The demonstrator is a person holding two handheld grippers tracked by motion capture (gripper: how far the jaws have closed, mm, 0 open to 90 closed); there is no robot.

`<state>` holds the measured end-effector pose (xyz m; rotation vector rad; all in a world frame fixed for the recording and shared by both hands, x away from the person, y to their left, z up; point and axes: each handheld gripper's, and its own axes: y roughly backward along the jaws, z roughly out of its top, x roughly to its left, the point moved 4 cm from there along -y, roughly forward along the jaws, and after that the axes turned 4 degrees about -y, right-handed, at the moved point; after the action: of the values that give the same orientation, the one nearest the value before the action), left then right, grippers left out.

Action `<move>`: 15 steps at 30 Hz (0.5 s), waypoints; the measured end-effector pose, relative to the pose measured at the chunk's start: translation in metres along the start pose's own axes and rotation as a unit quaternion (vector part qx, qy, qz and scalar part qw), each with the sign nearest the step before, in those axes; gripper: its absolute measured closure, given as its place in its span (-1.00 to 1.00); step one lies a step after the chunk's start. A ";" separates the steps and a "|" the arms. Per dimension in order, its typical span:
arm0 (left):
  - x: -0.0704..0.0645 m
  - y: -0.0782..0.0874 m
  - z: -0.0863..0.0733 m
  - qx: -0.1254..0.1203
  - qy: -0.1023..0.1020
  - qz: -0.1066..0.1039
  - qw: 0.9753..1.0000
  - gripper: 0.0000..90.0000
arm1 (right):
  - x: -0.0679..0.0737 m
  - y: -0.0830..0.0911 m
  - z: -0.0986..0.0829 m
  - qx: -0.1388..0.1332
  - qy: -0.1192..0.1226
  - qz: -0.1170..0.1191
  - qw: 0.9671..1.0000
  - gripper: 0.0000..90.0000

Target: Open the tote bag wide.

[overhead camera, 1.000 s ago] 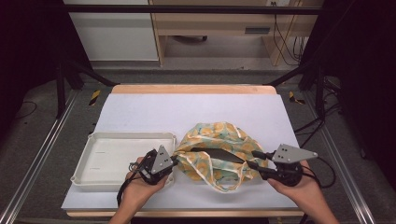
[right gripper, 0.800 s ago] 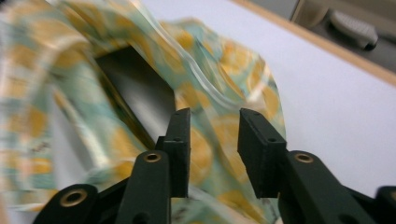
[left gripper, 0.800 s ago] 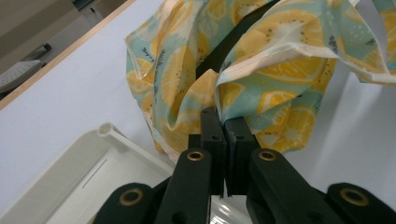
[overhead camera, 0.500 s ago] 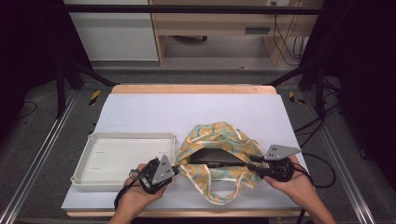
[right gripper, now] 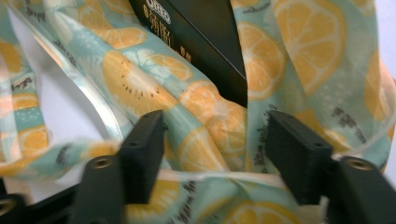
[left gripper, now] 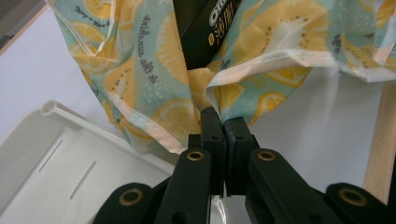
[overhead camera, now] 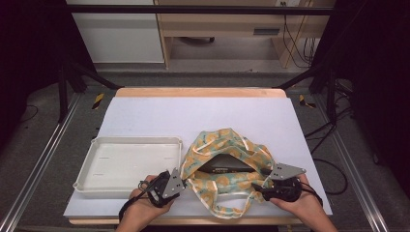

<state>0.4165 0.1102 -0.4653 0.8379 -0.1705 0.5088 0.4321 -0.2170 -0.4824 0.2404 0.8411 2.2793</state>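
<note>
A fabric bag (overhead camera: 225, 181) printed with orange slices lies at the table's front centre. Its mouth gapes around a black box (overhead camera: 227, 163). My left gripper (overhead camera: 183, 178) is at the bag's left rim. In the left gripper view the left gripper (left gripper: 223, 123) is shut on a fold of the bag (left gripper: 154, 74), below the black box (left gripper: 205, 28). My right gripper (overhead camera: 261, 186) sits at the bag's right rim. In the right gripper view the right gripper (right gripper: 215, 126) stands open, with the bag's cloth (right gripper: 201, 112) and a hem between the jaws and the black box (right gripper: 201, 32) beyond.
A white tray (overhead camera: 96, 181) with nothing in it lies left of the bag, close to my left hand; its rim (left gripper: 60, 112) is beside the left jaws. The table's wooden front edge (overhead camera: 203, 222) runs just under both hands. Bare white tabletop (overhead camera: 203, 116) stretches behind the bag.
Both hands have drawn toward the table's front edge. The right gripper has moved inward to the bag's right rim, and the bag's mouth now gapes wider around the box.
</note>
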 end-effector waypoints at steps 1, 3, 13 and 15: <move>0.000 0.000 0.000 0.000 0.001 0.000 1.000 0.97 | 0.001 -0.002 0.000 0.003 0.002 -0.005 1.000 -0.42; 0.001 0.001 0.001 -0.004 0.005 0.005 1.000 0.97 | 0.004 -0.004 -0.001 0.008 0.002 -0.007 1.000 -0.50; 0.011 0.005 -0.004 -0.017 0.042 0.001 0.999 0.98 | 0.005 -0.002 -0.008 0.036 0.030 -0.013 0.999 0.64; 0.010 0.003 -0.003 -0.014 0.041 -0.002 0.999 0.97 | 0.006 0.000 -0.008 0.036 0.031 -0.008 0.999 0.87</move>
<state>0.4234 0.1178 -0.4617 0.7889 -0.1016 0.5356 0.4245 -0.2172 -0.4888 0.1959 0.9536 2.2551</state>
